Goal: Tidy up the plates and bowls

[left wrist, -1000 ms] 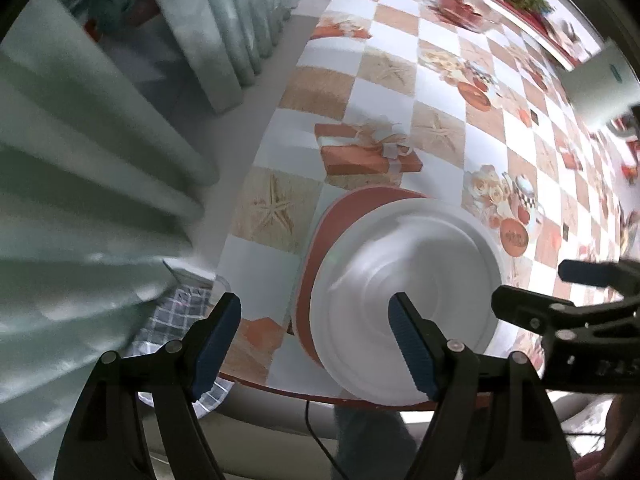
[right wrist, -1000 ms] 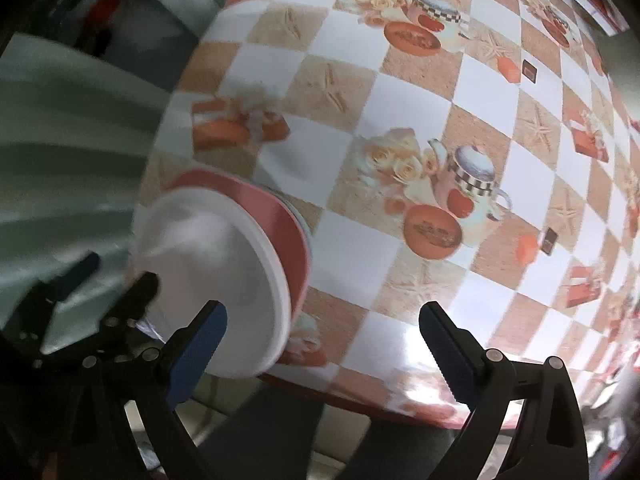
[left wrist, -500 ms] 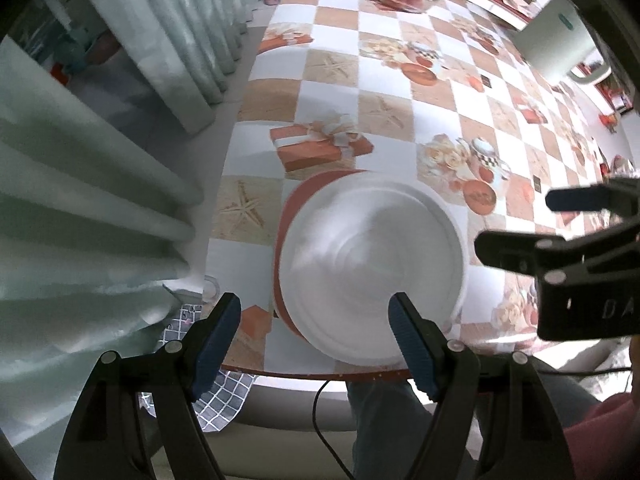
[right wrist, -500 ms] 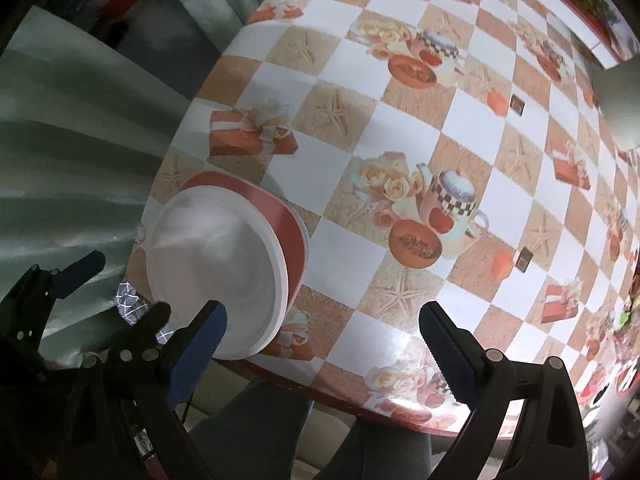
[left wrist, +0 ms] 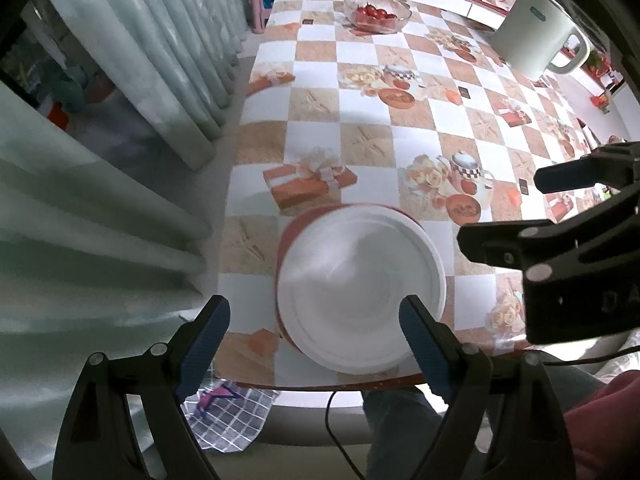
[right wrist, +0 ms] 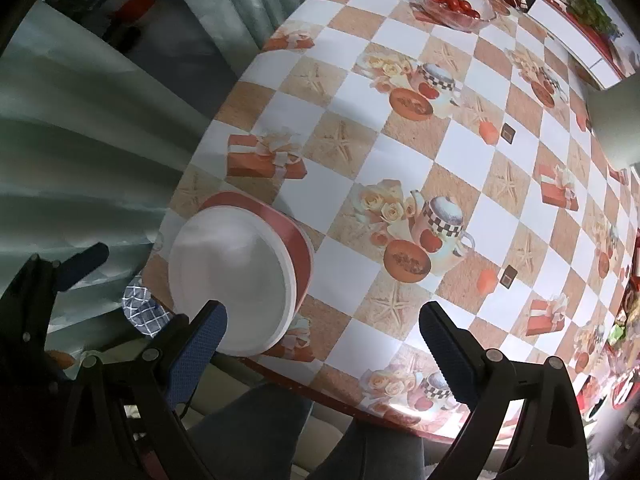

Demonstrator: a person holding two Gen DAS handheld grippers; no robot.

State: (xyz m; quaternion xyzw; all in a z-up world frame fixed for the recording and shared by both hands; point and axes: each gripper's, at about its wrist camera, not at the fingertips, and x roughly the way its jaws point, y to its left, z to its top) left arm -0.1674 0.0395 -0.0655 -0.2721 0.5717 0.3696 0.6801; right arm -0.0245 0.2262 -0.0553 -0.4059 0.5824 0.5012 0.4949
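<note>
A white plate [left wrist: 360, 288] lies stacked on a red plate [left wrist: 285, 240] near the table's front left corner; the stack also shows in the right wrist view, white plate [right wrist: 232, 280] on red plate [right wrist: 302, 252]. My left gripper [left wrist: 314, 330] is open and empty, held above and just in front of the stack. My right gripper [right wrist: 322, 334] is open and empty, above the table's front edge to the right of the stack. It appears in the left wrist view at the right [left wrist: 560, 232].
The table [left wrist: 360, 144] has a checkered orange and white cloth. A glass bowl of tomatoes [left wrist: 376, 14] stands at the far end, a white kettle [left wrist: 536, 38] at the far right. Curtains [left wrist: 120, 92] hang left. A checked cloth [left wrist: 228, 412] lies below the table edge.
Both grippers have drawn back and up from the plate stack, so more of the table shows. Both stay open. The plates have not moved.
</note>
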